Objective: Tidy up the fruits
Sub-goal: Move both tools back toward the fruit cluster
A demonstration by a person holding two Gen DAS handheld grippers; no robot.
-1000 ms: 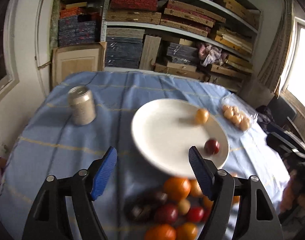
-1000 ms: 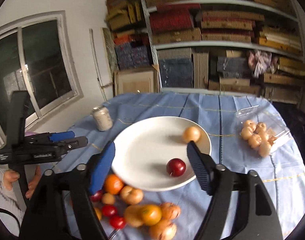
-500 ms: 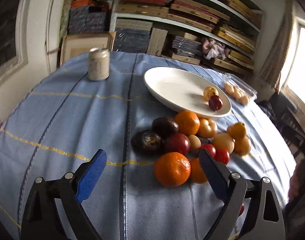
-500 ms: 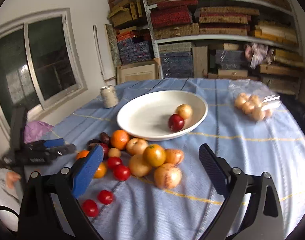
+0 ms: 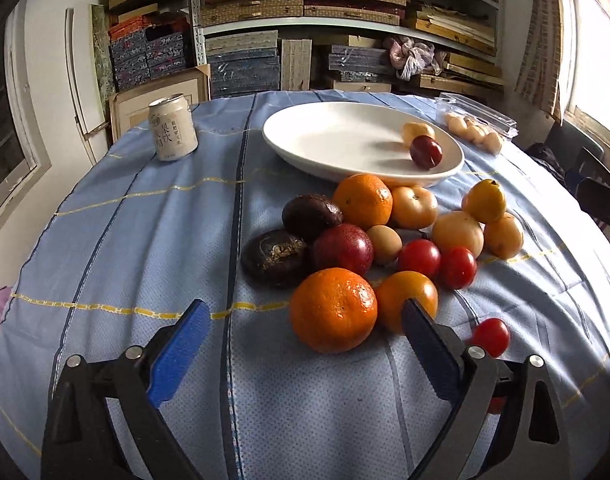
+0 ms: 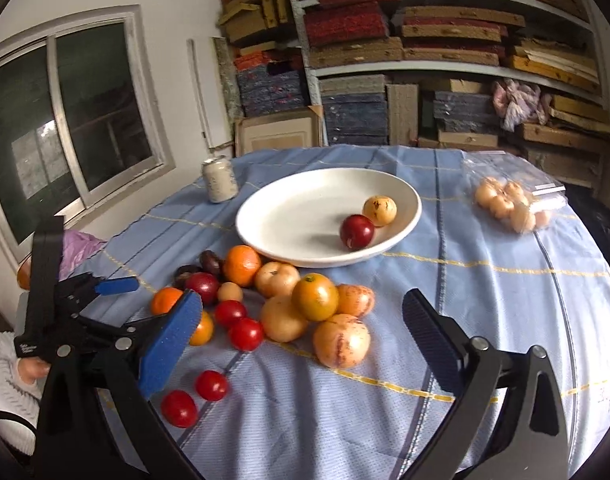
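On a blue-clothed bench before shelves of stacked boxes, a person holds two grippers over loose fruit. A second ago both hung high over the plate; now both have dropped and drawn back toward the heap. The left gripper has fingers spread wide and still opening, nothing pressed between them, with a big orange lying just ahead in the gap. The right gripper is likewise wide, still opening, empty; a pale speckled fruit sits ahead of it. In my judgement the last drop-off is finished and each hand is lining up its next pick, the sorting barely begun.

The count:
- Plate: two fruits, one dark red plum touching one yellow fruit.
- Heap on the cloth just beside the plate: three oranges, two dark brown fruits, one dark red plum, one small tan fruit, about five yellow or pale round fruits.
- Small red tomatoes: two in the heap, two apart near the bench edge.
- One can, upright, well apart from the fruit.
- One clear pack of pale fruit beyond the plate; its contents are too crowded to count.
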